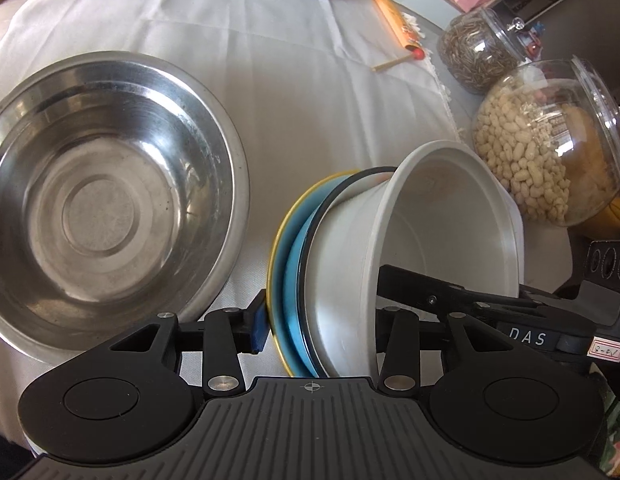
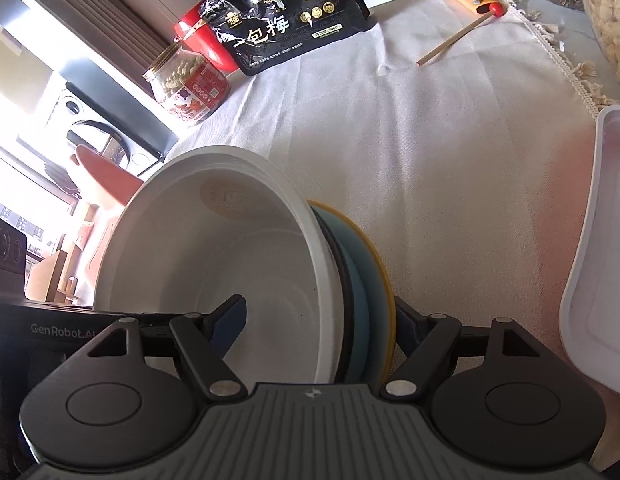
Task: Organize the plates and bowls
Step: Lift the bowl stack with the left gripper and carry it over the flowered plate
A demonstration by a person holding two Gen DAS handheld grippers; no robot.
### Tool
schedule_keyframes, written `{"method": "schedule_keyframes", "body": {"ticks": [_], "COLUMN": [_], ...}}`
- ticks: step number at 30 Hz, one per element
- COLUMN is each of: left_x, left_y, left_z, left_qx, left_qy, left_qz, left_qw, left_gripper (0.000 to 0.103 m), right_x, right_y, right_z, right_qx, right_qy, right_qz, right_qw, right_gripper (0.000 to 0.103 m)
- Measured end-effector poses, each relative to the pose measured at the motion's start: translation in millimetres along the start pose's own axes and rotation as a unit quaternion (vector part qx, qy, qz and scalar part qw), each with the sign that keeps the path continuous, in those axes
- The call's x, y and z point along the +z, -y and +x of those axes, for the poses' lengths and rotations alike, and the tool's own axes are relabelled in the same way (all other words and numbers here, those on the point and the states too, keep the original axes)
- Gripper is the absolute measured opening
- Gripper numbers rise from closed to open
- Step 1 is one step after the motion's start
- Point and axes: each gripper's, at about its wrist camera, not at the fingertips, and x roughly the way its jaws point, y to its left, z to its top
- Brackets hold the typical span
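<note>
Left wrist alone shows steel basin (image 1: 110, 204) beside white bowl (image 1: 430, 248)

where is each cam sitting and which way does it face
Left wrist: rides the left tongs, looking across the table at the steel bowl and jars; the right tongs also show.
Right wrist: rides the right tongs, facing the black snack bag.
Shared: the tilted white bowl and plates, clamped by both.
</note>
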Motion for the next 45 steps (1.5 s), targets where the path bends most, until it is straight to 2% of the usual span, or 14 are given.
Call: {"method": "schedule_keyframes", "body": {"ticks": [2, 8, 14, 23, 45], "left_x": [1, 4, 2, 4, 2], "left_y": [5, 21, 27, 16, 13], "left_z": [0, -2, 0, 4, -4], "left_qx": [0.0, 0.006, 0.02, 0.012, 0.001], "left_qy": [-0.004, 0.008, 0.011, 0.006, 0.011], "left_qz": [0.006, 0.034, 0.05, 0.031, 0.023], "left_qw": [1.0, 0.9994, 0.9985, 0.9994, 0.9997], "left_gripper": [0.053, 0.058, 0.058, 0.058, 0.058], "right_x": [0, -3, -2, 1, 6], "right_y": [0, 3, 3, -7, -12], "right_z": [-1, -1, 0, 5, -1], "right_qx": [-0.01, -0.022, -0.007, -0.018, -0.03], "right_qy": [0.0, -0.007, -0.016, -0.038, -0.032], "right_qz": [-0.003, 0.003, 0.009, -0.003, 0.005], "right_qw": [1.0, 1.0, 1.0, 0.999, 0.999], "right_gripper": [0.077, 0.072, 0.072, 0.068, 0.065]}}
